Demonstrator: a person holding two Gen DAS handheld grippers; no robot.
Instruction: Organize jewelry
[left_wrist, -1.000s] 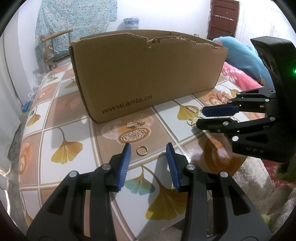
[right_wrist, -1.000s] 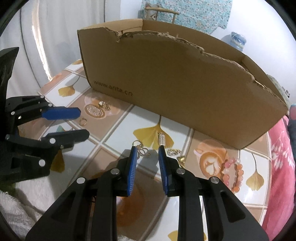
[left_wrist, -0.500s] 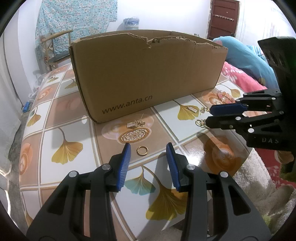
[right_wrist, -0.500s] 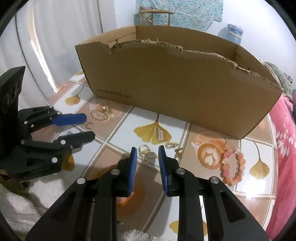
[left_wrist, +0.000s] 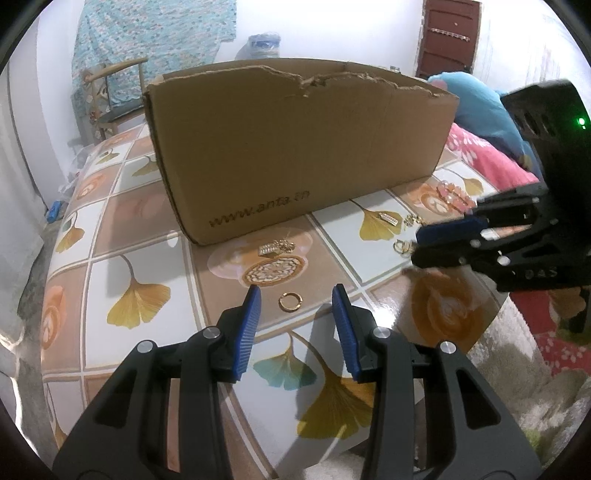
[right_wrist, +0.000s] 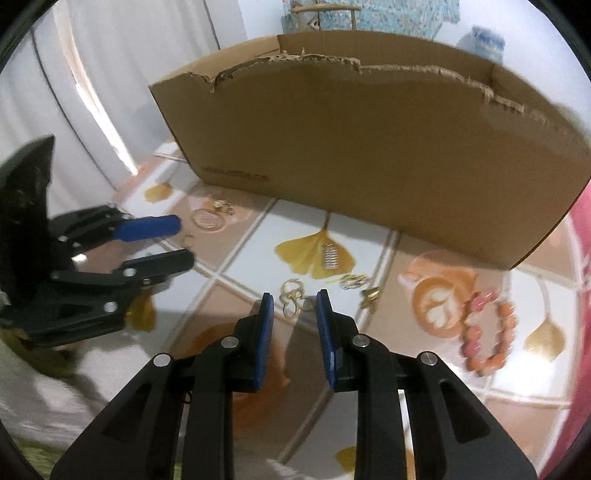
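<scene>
A cardboard box (left_wrist: 295, 147) stands on the ginkgo-patterned table (left_wrist: 140, 295); it also shows in the right wrist view (right_wrist: 369, 147). My left gripper (left_wrist: 295, 295) is open, with a gold ring (left_wrist: 290, 301) on the table between its fingertips. Gold earrings (left_wrist: 275, 248) lie beyond it. My right gripper (right_wrist: 293, 299) is open just above a gold linked earring (right_wrist: 291, 297). A rectangular crystal pendant (right_wrist: 331, 256), small gold pieces (right_wrist: 354, 281) and a pink bead bracelet (right_wrist: 487, 332) lie on the table near it.
A pink floral blanket (left_wrist: 487, 158) and a blue pillow (left_wrist: 476, 99) lie at the right. A white towel (left_wrist: 517, 369) hangs at the table's near edge. A chair (left_wrist: 110, 96) stands behind the box at the left.
My right gripper has pulled back and come down over the gold linked earring. My left gripper has stayed over the gold ring.
</scene>
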